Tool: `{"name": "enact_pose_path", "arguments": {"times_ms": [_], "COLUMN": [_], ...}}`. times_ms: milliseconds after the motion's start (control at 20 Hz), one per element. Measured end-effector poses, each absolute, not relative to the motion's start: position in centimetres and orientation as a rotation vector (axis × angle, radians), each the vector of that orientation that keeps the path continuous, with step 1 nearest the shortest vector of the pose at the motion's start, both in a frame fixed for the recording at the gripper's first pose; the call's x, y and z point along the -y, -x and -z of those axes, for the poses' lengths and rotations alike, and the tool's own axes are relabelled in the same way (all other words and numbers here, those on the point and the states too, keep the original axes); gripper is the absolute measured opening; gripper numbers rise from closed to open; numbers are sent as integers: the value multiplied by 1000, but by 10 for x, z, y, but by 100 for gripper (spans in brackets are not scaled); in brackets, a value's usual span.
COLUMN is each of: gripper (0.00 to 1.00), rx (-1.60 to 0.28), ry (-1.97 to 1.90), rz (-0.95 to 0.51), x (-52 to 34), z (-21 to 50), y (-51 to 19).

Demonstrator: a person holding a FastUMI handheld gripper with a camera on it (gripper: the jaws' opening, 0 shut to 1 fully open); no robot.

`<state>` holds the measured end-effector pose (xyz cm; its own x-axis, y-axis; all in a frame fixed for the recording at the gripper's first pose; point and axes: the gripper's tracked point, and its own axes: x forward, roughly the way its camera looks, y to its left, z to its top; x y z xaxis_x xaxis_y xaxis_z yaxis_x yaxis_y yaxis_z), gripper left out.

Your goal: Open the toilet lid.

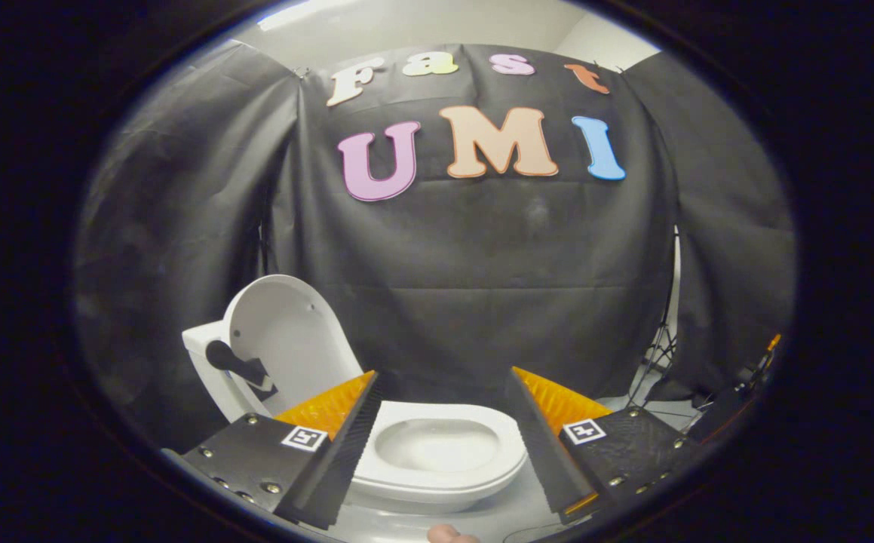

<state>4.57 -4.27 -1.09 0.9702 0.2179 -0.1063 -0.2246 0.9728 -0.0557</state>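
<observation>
Since lid stands raised, leaning back against tank and so propped open; task judged done. Gripper held back from toilet, fingers spread wide apart, clamped on nothing, bowl seen between them. Counted: one toilet, one lid, one seat left down, two fingers.
</observation>
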Motion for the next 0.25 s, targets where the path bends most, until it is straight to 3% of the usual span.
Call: {"name": "enact_pose_path", "arguments": {"times_ms": [250], "gripper": [98], "rx": [-81], "ry": [102], "rz": [-142], "x": [91], "z": [9], "y": [-38]}}
